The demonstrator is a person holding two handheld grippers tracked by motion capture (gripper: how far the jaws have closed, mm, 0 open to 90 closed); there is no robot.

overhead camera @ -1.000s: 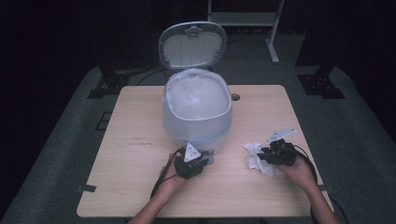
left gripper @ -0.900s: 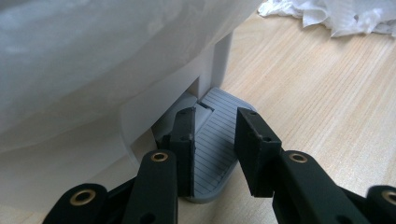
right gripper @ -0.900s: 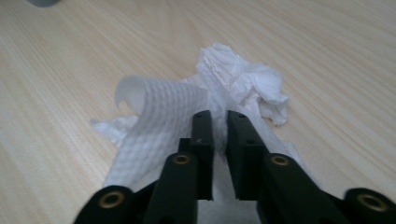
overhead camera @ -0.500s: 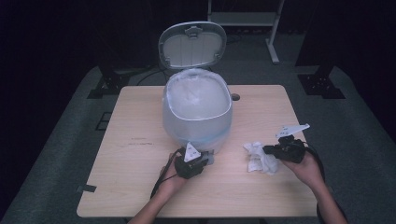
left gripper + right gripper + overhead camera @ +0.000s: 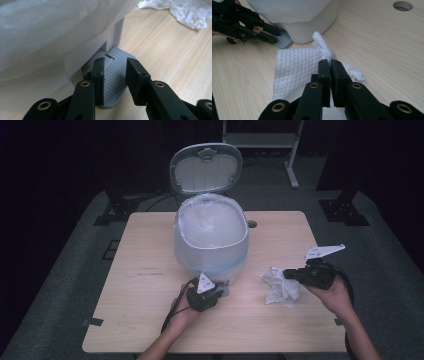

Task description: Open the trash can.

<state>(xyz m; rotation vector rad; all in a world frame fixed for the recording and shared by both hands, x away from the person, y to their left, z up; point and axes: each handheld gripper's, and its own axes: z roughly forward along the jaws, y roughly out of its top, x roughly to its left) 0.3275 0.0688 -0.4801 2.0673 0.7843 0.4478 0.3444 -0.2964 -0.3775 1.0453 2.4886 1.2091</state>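
R claw [image 5: 330,67]: pinched on paper towel [image 5: 280,287], jaws just closed, lifting it, near counter's [image 5: 150,285] right edge
L claw [image 5: 115,72]: narrow, pressing bin's [image 5: 212,240] grey pedal [image 5: 117,82], front-centre

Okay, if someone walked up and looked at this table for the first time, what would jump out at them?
Most striking is the white pedal bin at the table's middle, lid up and a pale liner draped over its rim. In front of it the left tongs press on the bin's grey foot pedal. Off to the right, the right tongs, just closed, pinch a crumpled white paper towel.
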